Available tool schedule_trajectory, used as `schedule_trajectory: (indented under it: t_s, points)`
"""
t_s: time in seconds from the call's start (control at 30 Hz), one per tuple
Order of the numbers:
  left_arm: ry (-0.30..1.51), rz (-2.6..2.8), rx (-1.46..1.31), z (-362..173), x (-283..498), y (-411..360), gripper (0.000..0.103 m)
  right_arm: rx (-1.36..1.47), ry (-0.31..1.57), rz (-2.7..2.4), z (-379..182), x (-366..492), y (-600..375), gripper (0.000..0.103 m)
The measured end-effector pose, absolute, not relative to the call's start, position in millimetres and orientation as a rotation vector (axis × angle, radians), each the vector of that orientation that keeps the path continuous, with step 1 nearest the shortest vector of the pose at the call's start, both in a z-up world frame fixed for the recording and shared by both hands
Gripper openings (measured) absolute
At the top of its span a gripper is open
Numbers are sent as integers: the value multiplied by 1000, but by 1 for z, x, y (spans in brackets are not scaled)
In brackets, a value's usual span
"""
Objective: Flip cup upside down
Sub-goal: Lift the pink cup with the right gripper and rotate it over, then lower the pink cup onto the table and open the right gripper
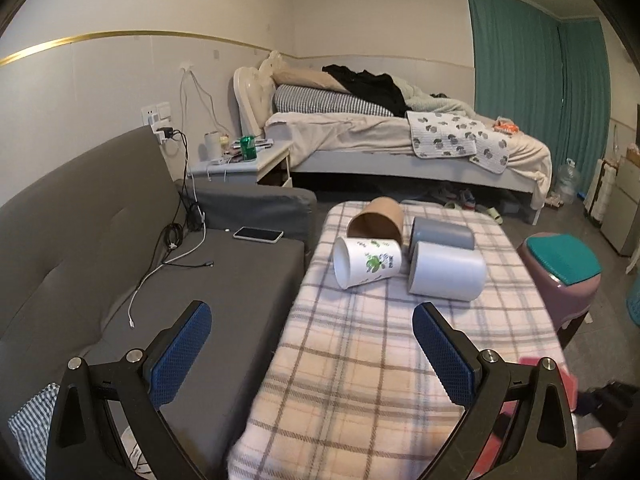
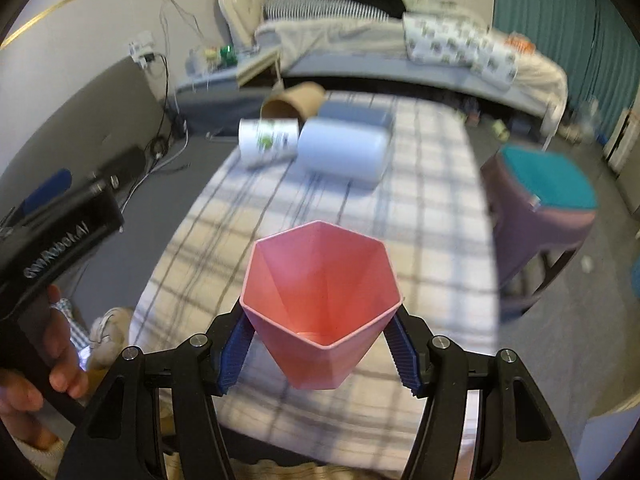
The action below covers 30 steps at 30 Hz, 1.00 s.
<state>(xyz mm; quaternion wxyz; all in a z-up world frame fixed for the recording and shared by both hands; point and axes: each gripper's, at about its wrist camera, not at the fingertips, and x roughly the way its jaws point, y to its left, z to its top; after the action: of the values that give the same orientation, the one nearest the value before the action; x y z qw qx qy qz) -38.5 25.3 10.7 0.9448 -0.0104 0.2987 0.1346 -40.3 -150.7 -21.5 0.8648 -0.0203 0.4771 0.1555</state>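
My right gripper [image 2: 320, 316] is shut on a pink faceted cup [image 2: 320, 300] and holds it above the near end of the plaid-covered table [image 2: 420, 208], mouth facing forward and up. Several cups lie on their sides at the far end: a white cup with green print [image 1: 368, 262], a brown paper cup [image 1: 378, 218], a grey cup [image 1: 442, 234] and a larger white cup [image 1: 448, 276]. My left gripper [image 1: 312, 340] is open and empty, over the table's near left edge beside the sofa. The left gripper body [image 2: 60, 224] shows in the right wrist view.
A grey sofa [image 1: 100, 248] with a phone [image 1: 258, 235] and cables stands left of the table. A purple stool with a teal top [image 1: 560, 272] stands to the right. A bed [image 1: 400, 140] and a nightstand [image 1: 244, 162] are behind.
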Motion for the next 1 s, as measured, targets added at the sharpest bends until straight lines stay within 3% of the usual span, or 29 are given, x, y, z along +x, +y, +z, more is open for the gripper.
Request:
schedule_trajectory:
  t_s: [0.4, 0.77, 0.8, 0.9, 1.0]
  points:
    - [741, 294, -129, -42, -6, 55, 103, 7, 1126, 287, -74, 32, -133, 60]
    - [794, 228, -80, -57, 3, 32, 103, 66, 1075, 234, -91, 61, -144, 61]
    - [795, 226, -81, -57, 3, 31, 103, 75, 1078, 242, -92, 63, -145, 61]
    - [793, 222, -87, -54, 2, 30, 103, 83, 1043, 241, -87, 61, -152, 77]
    - [792, 215, -106, -48, 2, 27, 103, 82, 976, 249, -69, 53, -162, 80]
